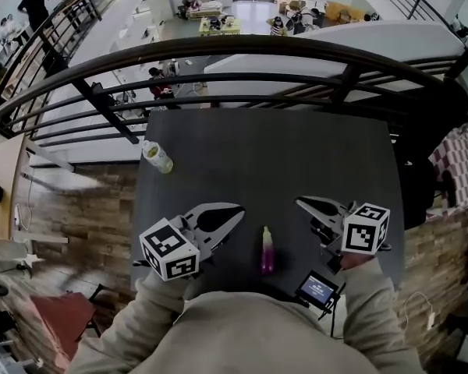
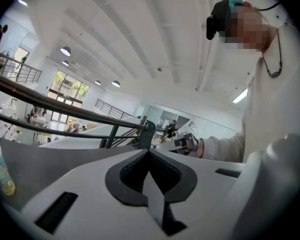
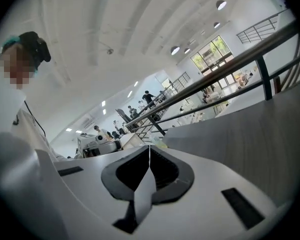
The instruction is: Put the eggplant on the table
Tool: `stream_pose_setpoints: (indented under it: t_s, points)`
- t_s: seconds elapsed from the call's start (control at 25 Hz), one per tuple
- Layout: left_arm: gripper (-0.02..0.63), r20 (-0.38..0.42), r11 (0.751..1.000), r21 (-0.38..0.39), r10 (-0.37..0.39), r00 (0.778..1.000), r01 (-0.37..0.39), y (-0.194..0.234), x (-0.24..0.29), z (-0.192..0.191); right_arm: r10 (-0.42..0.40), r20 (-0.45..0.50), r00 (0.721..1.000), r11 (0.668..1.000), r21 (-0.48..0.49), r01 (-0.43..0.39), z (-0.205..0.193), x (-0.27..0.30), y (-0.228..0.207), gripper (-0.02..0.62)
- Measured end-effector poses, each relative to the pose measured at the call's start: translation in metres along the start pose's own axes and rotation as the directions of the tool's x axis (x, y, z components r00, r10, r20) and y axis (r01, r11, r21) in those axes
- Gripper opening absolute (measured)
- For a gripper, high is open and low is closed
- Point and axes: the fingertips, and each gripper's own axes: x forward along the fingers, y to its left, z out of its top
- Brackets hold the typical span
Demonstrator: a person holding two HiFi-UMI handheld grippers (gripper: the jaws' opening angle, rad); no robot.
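The bench (image 1: 281, 154) is dark grey. The eggplant (image 1: 267, 252) is purple, paling to yellow-green at one end. The left hand-held gripper (image 1: 240, 208) and right hand-held gripper (image 1: 300, 202) are white with black pads and black-and-white square patterns. The bottle (image 1: 157, 157) is pale yellow. The sleeves (image 1: 140, 326) are beige. The railing (image 1: 218, 47) is black.

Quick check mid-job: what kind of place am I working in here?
Probably a mezzanine in a big open hall: the table stands beside a curved railing, with people and desks on a floor below.
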Motion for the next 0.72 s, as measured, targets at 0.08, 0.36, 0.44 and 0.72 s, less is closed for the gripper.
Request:
stream_pose_setpoints:
  t_s: [0.08,0.36,0.44,0.72]
  points:
    - [0.006,0.024,0.999,0.024,-0.023,0.999,0.023,-0.011,0.000,0.019,0.030,0.035,0.999,0.999,-0.021,-0.030,0.012,-0.007,0.015,0.016]
    - [0.006,0.103,0.986,0.115,-0.129,0.986,0.117,-0.053,-0.008,0.072,0.139,0.103,0.985,0.978,-0.171,-0.121,0.041,-0.027,0.074,0.014]
    - [0.006,0.112,0.984,0.127,-0.142,0.983,0.128,-0.060,-0.009,0.077,0.149,0.099,0.984,0.966,-0.226,-0.124,0.043,-0.030,0.087,0.014]
    - [0.006,0.119,0.987,0.114,-0.129,0.985,0.115,-0.061,-0.011,0.073,0.139,0.072,0.988,0.957,-0.267,-0.115,0.037,-0.027,0.101,0.014]
